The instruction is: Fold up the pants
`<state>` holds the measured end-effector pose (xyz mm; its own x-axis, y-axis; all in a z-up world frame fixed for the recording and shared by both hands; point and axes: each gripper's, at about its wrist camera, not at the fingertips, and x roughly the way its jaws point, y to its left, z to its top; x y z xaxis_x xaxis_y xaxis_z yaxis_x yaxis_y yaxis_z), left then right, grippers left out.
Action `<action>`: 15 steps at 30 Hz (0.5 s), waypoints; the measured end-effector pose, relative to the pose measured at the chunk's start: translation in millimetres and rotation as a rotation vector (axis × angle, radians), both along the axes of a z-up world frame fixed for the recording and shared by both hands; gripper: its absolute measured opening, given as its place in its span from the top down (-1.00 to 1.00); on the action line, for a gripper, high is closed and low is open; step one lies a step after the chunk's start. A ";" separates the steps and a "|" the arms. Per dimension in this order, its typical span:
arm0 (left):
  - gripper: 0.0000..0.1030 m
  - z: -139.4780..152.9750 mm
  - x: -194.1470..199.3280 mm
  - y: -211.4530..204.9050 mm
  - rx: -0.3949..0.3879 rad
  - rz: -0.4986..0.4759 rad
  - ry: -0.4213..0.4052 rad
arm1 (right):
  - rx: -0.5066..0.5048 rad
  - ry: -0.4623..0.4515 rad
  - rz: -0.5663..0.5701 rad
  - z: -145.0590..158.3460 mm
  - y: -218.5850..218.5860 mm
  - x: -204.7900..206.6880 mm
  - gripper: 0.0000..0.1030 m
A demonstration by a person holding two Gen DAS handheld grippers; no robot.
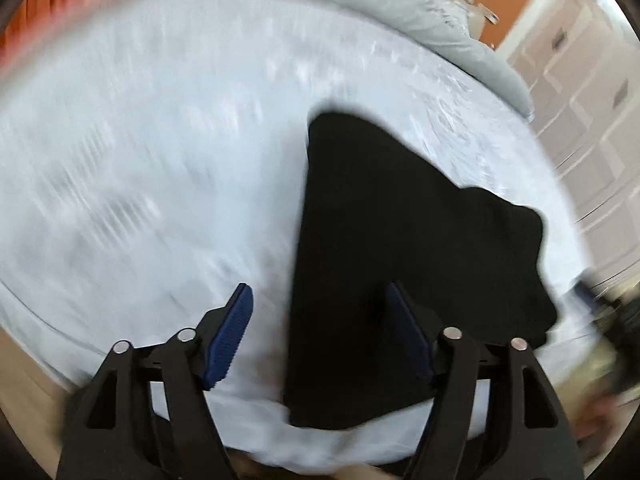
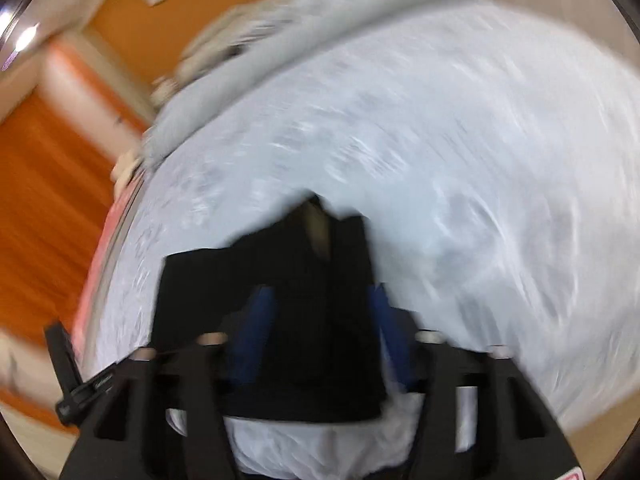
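Note:
The black pants point(image 1: 400, 240) lie partly folded on the white bed sheet point(image 1: 160, 160). My left gripper point(image 1: 320, 296) hovers over their near left edge, open, with the blue pads point(image 1: 232, 336) wide apart and touching nothing. Sheet and the pants' edge show in the gap. In the blurred right wrist view, the black pants point(image 2: 320, 272) fill the space between the blue pads point(image 2: 256, 328) of my right gripper point(image 2: 320, 300). It looks shut on a bunched fold of them. The cloth's near edge hangs over the white sheet point(image 2: 480, 160).
A grey blanket point(image 1: 460, 28), also in the right wrist view point(image 2: 320, 32), lies bunched along the far side of the bed. White cabinet doors point(image 1: 580, 112) stand to the right. An orange curtain point(image 2: 48, 200) and wall are to the left.

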<state>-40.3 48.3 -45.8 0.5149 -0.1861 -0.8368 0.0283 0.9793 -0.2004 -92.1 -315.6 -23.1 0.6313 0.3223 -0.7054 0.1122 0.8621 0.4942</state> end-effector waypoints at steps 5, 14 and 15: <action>-0.62 26.8 4.0 -28.4 0.106 -0.041 -0.097 | -0.097 -0.039 0.217 13.2 71.0 59.5 0.63; -0.73 10.7 0.4 -40.9 0.291 -0.066 -0.094 | -0.103 0.095 0.001 -44.3 24.6 78.9 0.89; -0.73 7.8 1.3 -43.0 0.294 -0.064 -0.088 | -0.126 0.064 0.028 -36.2 32.6 72.7 0.78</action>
